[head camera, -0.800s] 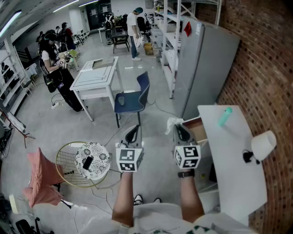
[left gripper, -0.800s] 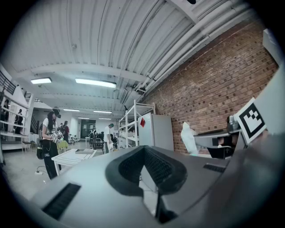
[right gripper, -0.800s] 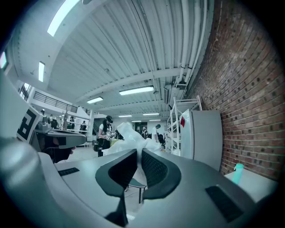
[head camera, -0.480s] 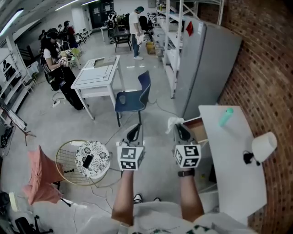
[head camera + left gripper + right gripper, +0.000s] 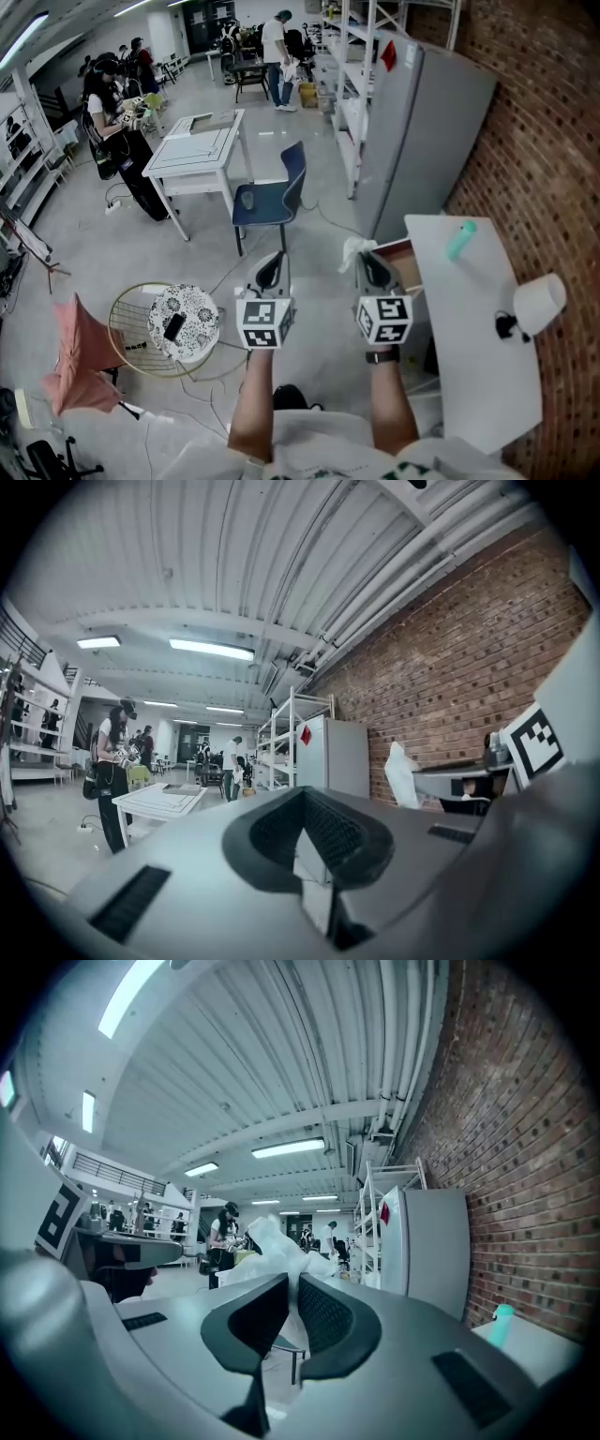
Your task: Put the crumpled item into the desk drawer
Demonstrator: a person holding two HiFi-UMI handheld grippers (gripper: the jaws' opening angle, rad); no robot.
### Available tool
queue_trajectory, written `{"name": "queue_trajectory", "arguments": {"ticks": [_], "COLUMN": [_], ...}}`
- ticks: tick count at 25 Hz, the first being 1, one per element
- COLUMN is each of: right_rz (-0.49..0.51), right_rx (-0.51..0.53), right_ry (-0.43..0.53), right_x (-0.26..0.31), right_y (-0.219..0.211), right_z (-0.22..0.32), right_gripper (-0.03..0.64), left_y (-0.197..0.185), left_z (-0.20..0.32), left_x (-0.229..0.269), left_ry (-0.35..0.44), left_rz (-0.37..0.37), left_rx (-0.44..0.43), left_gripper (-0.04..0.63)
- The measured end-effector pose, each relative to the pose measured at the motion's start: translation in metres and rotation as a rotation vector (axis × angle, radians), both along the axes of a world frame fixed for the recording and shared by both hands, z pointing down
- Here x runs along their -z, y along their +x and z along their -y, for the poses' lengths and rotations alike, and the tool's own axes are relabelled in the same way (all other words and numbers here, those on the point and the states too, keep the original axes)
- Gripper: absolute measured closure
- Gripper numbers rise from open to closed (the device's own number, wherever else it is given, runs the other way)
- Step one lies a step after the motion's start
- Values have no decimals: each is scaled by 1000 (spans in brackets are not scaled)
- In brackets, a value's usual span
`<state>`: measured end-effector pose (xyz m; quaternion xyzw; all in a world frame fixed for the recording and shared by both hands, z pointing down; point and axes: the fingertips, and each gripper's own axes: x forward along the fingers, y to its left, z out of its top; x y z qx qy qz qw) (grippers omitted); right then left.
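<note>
My right gripper (image 5: 364,262) is shut on a white crumpled item (image 5: 353,250), held in the air just left of the desk. In the right gripper view the crumpled item (image 5: 269,1252) sticks up from between the pads, above the right gripper (image 5: 291,1283). The desk drawer (image 5: 411,267) stands open with a brown inside, right beside that gripper, at the left edge of the white desk (image 5: 469,328). My left gripper (image 5: 272,266) hangs level with it to the left, over the floor. The left gripper (image 5: 302,794) is shut with nothing in it.
A teal bottle (image 5: 459,239) and a white round object (image 5: 539,298) stand on the desk. A grey cabinet (image 5: 412,131) is beyond the desk. A blue chair (image 5: 272,202), a white table (image 5: 197,155) and a wire basket (image 5: 141,328) stand on the floor. Several people are at the back.
The head view has drifted a little. Both grippers keep their places and the crumpled item stays in the right one.
</note>
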<state>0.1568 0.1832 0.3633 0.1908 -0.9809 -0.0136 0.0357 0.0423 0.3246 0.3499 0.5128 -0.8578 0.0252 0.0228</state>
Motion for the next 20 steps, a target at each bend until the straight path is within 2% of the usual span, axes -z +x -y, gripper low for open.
{"name": "queue_trajectory", "arguments": {"ticks": [5,10,13,20], "right_rz": [-5,-7,-21,-21], "right_rx": [1,-6,-14,-51], "right_ry": [-16,-32,-40,-34], "right_x": [-8,-21,-29,-21], "right_y": [-16,-51,-86,-180], "right_z": [12,31,45,99], "right_gripper": [588,588,588,588], "left_y": [-13,-40,-74,-180], "left_z": [16,42,63,116], "left_x": [-3,-9,-11,-8], "left_ry": [2,4,6,12], "left_rz": [-4,10,24,16], "left_rx": [-25,-51,-69,-89], "left_gripper": [597,597,597,597]}}
